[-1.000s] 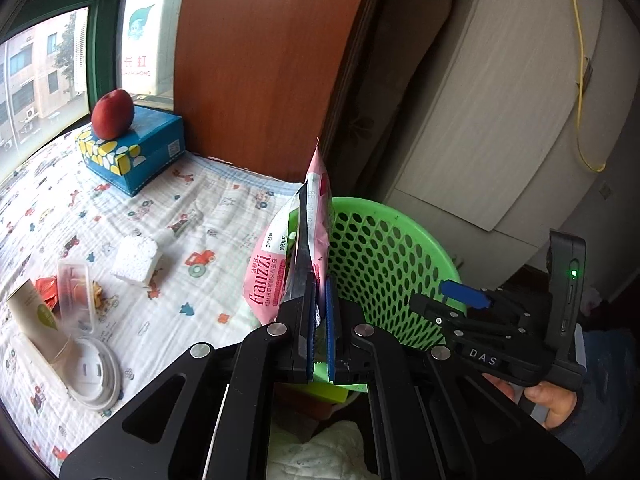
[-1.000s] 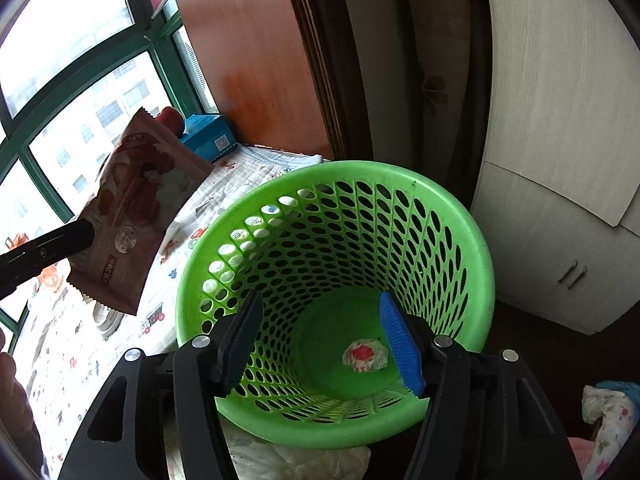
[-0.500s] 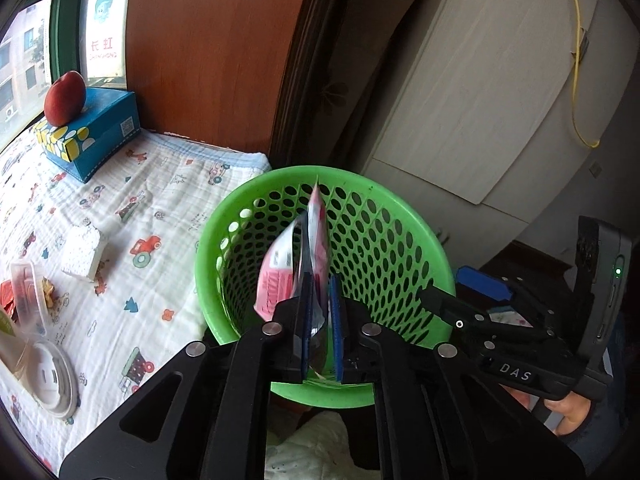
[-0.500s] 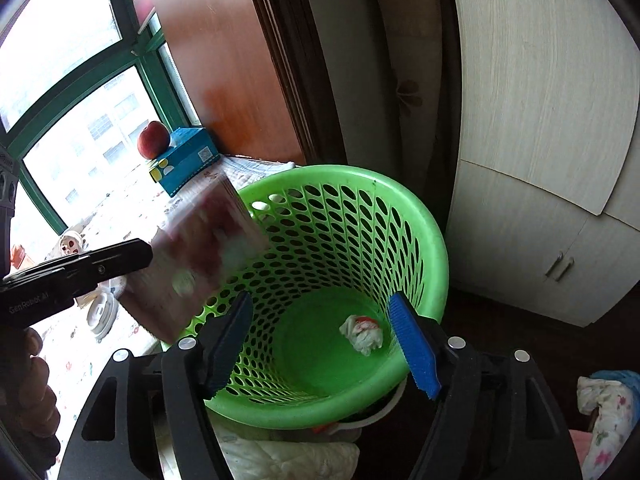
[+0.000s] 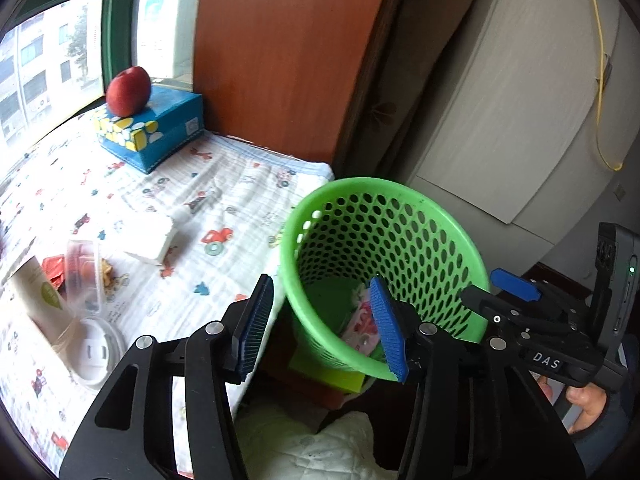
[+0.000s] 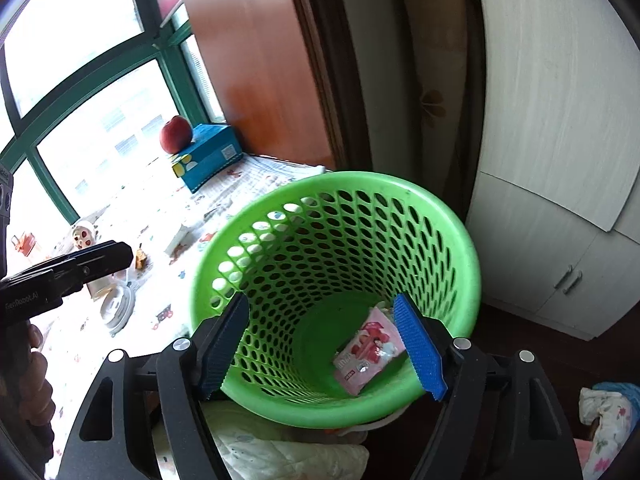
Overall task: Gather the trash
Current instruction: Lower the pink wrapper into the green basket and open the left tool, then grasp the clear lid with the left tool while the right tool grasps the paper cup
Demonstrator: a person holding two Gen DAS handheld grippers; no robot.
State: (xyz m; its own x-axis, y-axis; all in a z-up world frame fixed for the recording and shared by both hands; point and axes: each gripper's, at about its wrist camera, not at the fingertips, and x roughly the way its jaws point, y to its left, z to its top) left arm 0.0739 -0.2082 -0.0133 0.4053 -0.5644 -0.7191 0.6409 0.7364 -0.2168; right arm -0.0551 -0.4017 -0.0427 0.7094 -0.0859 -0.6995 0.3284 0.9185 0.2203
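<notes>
The green perforated basket [image 5: 416, 208] stands beside the bed, also in the right wrist view [image 6: 452, 232]. The pink snack packet [image 6: 368, 350] lies on its bottom, partly seen in the left wrist view [image 5: 360, 320]. My left gripper [image 5: 320, 328] is open and empty just above the basket's near rim. My right gripper [image 6: 324, 344] is open and empty over the basket's near side. On the patterned sheet [image 5: 224, 200] lie a clear plastic container [image 5: 82, 272], a paper cup [image 5: 40, 300], a round lid [image 5: 96, 350] and a white foam block [image 5: 154, 236].
A red apple [image 5: 128, 90] sits on a blue tissue box [image 5: 152, 132] near the window. A brown wooden panel [image 5: 280, 52] and white cabinet [image 6: 560, 120] stand behind the basket. White bedding [image 5: 312, 448] lies below the grippers.
My left gripper has opened and let go of the pink packet, which has dropped to the basket's bottom. The left gripper has drawn back toward the bed side.
</notes>
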